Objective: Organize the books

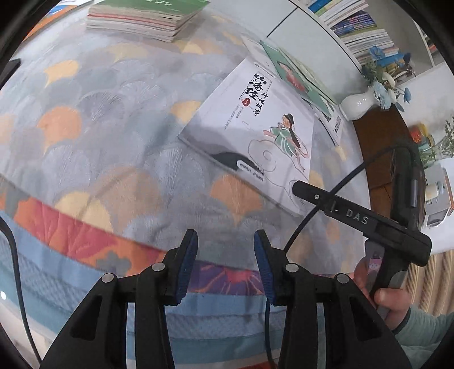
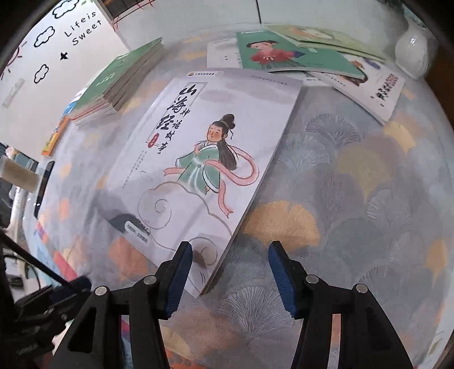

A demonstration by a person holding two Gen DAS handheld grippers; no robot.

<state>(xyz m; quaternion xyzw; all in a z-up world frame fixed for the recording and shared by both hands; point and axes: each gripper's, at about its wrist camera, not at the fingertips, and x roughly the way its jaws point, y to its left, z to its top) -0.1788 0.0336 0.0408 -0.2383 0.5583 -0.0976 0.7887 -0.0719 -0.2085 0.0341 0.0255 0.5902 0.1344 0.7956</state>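
A white book with a drawn figure in a green robe (image 2: pixel 204 147) lies flat on the patterned tablecloth (image 2: pixel 354 198). My right gripper (image 2: pixel 229 264) hangs just over its near corner. Its blue pads stand apart, the left pad above the cover and the right pad above bare cloth; neither presses on the book. In the left wrist view the same white book (image 1: pixel 255 133) lies ahead to the right. My left gripper (image 1: pixel 225 255) is open over the cloth with nothing between its fingers. A neat stack of books with a green cover on top (image 1: pixel 144 20) sits at the far side.
Loose books lie beyond the white one: a green one (image 2: pixel 283 56) and a white booklet (image 2: pixel 377 90). A white vase (image 2: pixel 412 51) with blue flowers stands at the table's edge. A dark phone (image 2: pixel 44 184) lies at the left. A person's hand (image 1: pixel 391 301) holds the right gripper.
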